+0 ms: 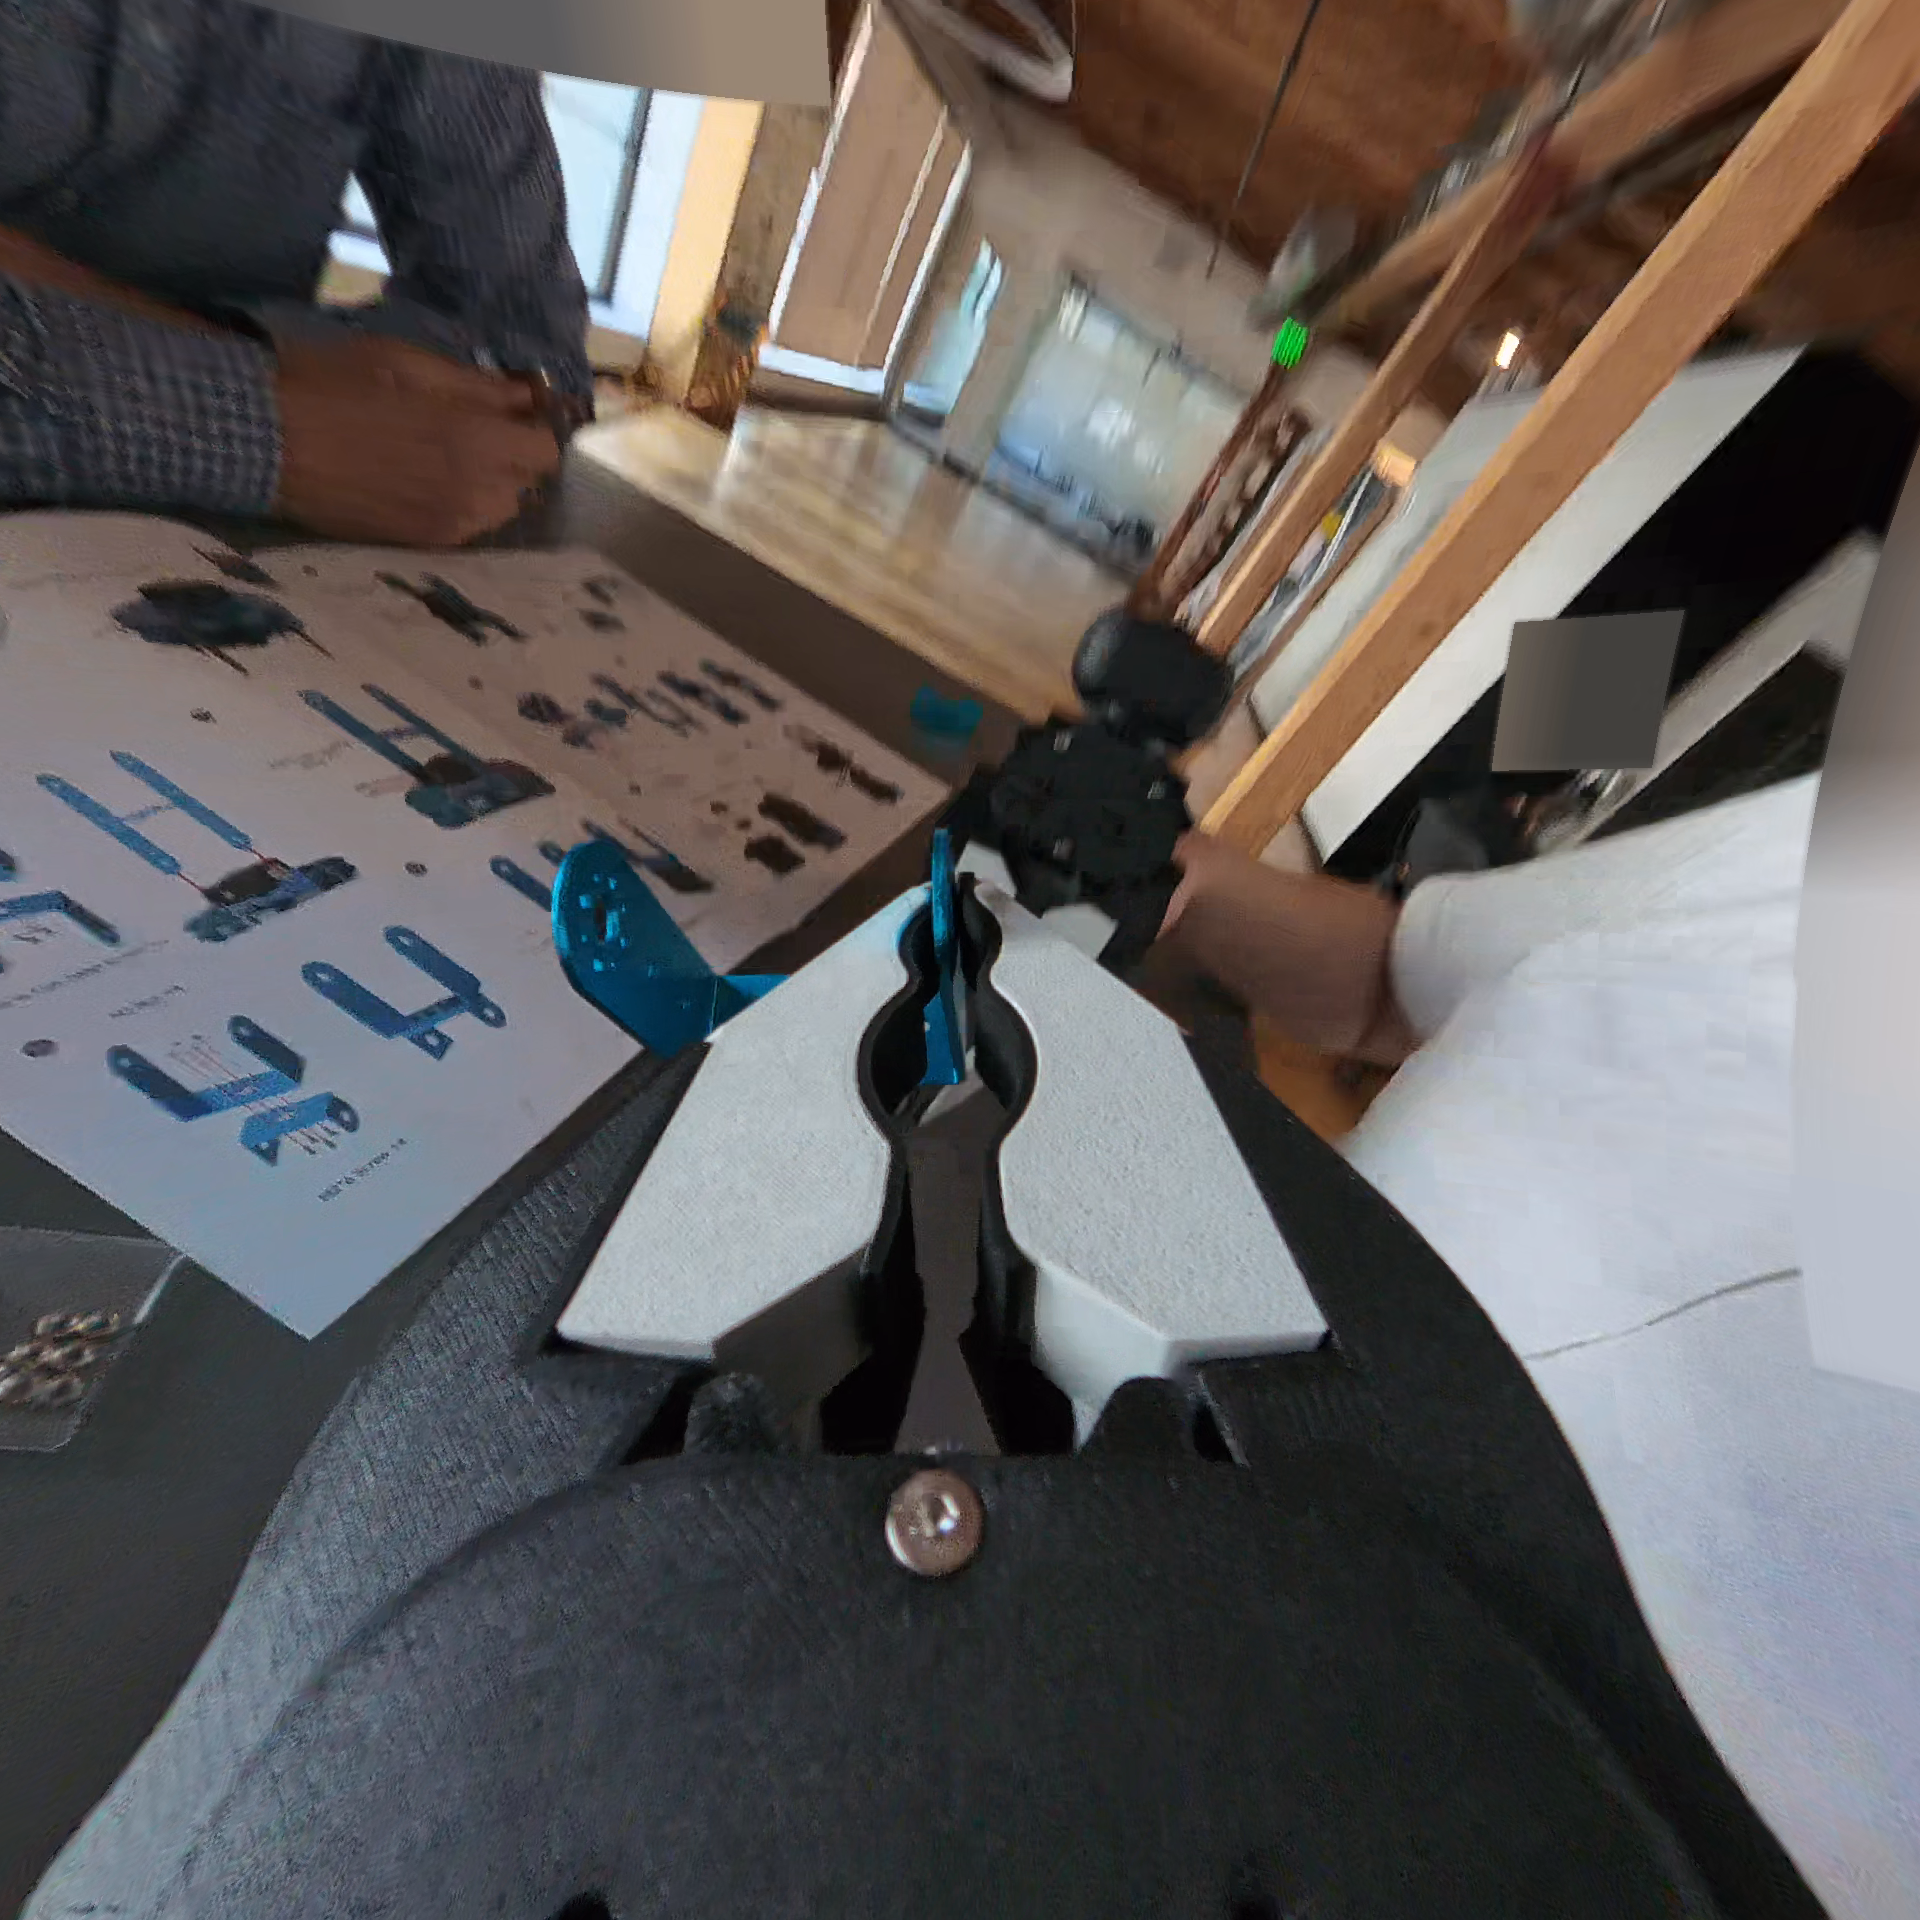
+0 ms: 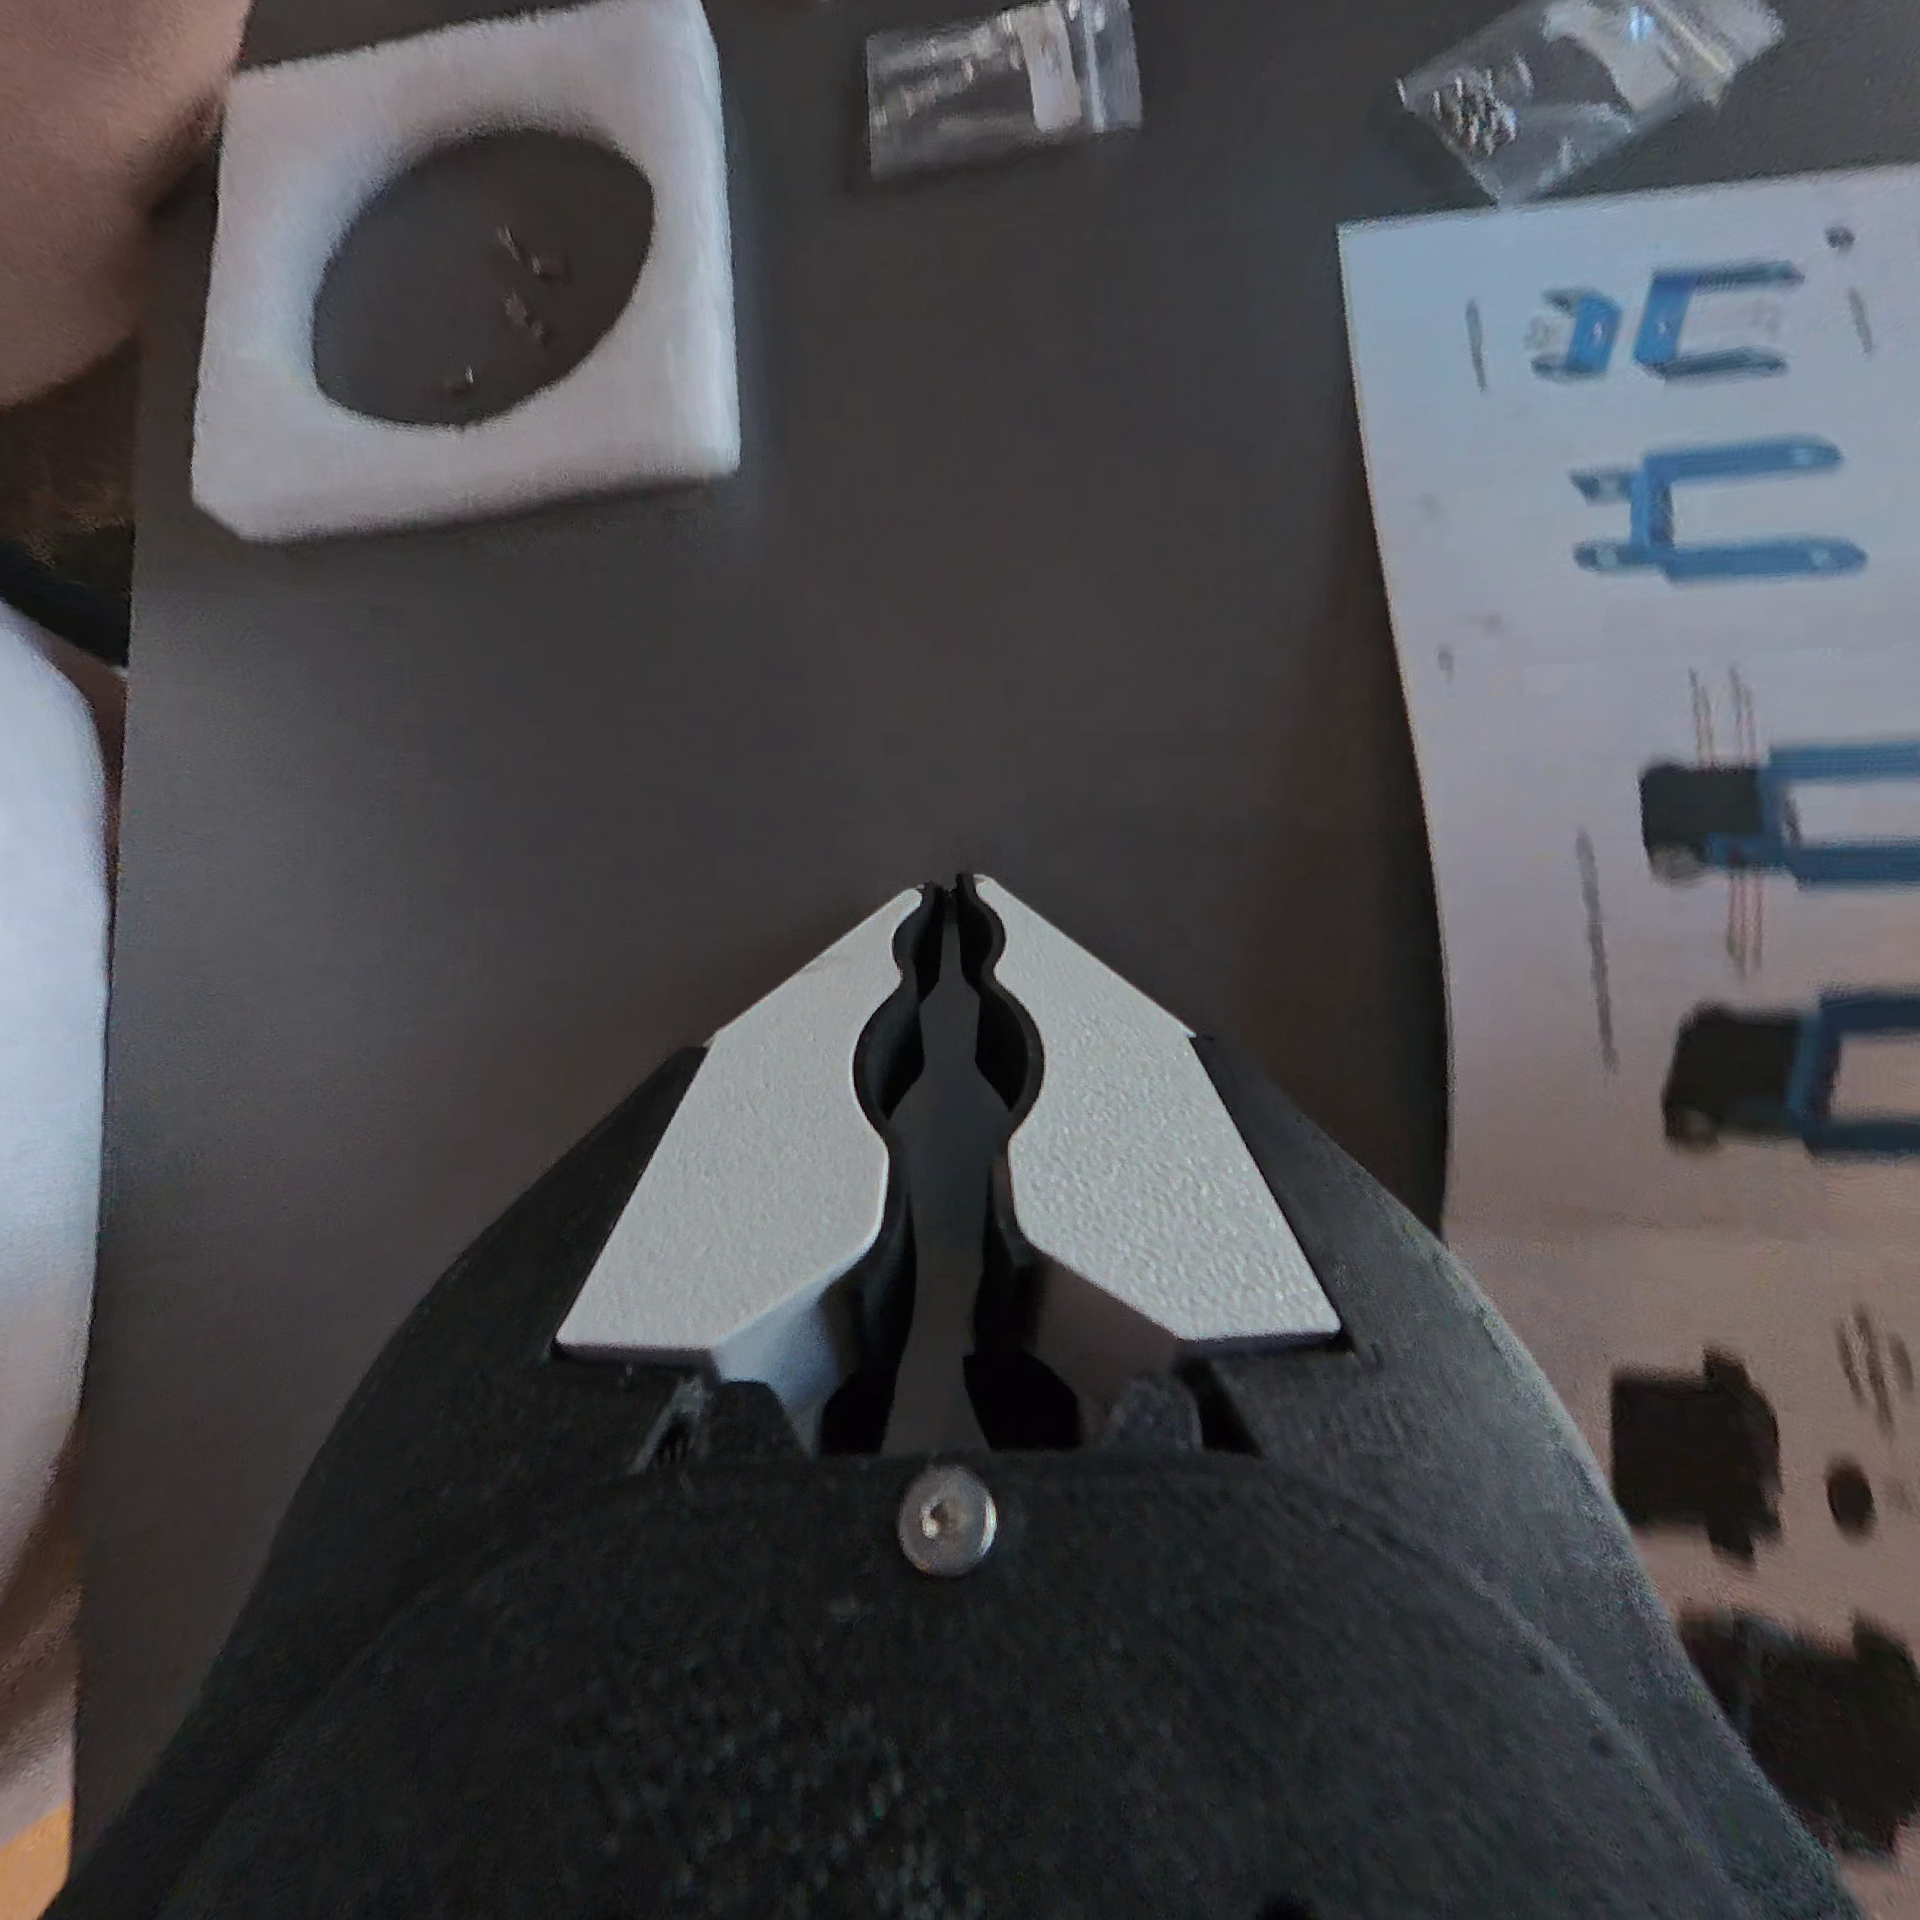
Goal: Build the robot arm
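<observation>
blurring softens most of the left wrist view, so the far room, the printed sheet (image 1: 312,831) at the left of the frame and the small dark parts drawn on it are hard to make out. the left gripper (image 1: 954,914) is clenched on a blue metal bracket (image 1: 634,945), whose flat arm stands between the fingertips while its round perforated end sticks out to the left of them; the part inside the jaws is mostly hidden. just beyond, at centre right, the other gripper's black body (image 1: 1091,810) shows, held by a hand (image 1: 1278,956) with a white sleeve. a second person's hand (image 1: 416,457) rests on the desk (image 1: 727,582) at upper left. in the right wrist view the right gripper (image 2: 954,883) points down at bare dark desk, fingertips pressed together with nothing between them. a white foam block (image 2: 260,436) with an oval cut-out lies at upper left, a few tiny screws inside it, too blurred to count. two clear plastic bags (image 2: 1003,94) lie along the top edge, one cut off.
</observation>
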The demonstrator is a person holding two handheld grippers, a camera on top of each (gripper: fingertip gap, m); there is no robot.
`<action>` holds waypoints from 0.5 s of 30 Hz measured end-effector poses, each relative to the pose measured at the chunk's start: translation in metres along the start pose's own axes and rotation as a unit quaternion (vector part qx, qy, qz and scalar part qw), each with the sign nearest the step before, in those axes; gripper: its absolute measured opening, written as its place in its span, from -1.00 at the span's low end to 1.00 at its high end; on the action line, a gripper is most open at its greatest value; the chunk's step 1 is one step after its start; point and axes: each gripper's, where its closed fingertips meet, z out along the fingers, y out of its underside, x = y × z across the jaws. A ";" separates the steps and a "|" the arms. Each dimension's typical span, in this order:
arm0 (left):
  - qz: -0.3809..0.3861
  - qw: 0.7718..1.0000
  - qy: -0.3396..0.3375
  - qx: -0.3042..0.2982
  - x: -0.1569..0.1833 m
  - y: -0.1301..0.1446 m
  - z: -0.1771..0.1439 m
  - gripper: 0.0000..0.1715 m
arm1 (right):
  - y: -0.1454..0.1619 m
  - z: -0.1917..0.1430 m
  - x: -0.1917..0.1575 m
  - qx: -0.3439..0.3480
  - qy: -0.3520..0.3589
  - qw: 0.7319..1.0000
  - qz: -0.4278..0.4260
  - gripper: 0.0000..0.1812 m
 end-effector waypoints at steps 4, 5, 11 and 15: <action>0.059 0.986 -0.027 -0.153 0.006 0.059 0.048 -1.00 | 0.027 -0.025 -0.002 -0.008 0.002 1.000 0.016 -0.98; 0.078 0.980 -0.032 -0.182 0.007 0.069 0.055 -1.00 | 0.032 -0.029 -0.003 -0.008 0.000 1.000 0.020 -0.98; 0.198 0.941 -0.054 -0.268 0.005 0.101 0.074 -1.00 | 0.051 -0.048 -0.006 0.007 0.008 0.999 0.030 -0.95; 0.192 0.939 -0.046 -0.282 0.004 0.116 0.081 -1.00 | 0.057 -0.055 -0.007 0.025 0.028 0.999 0.033 -0.85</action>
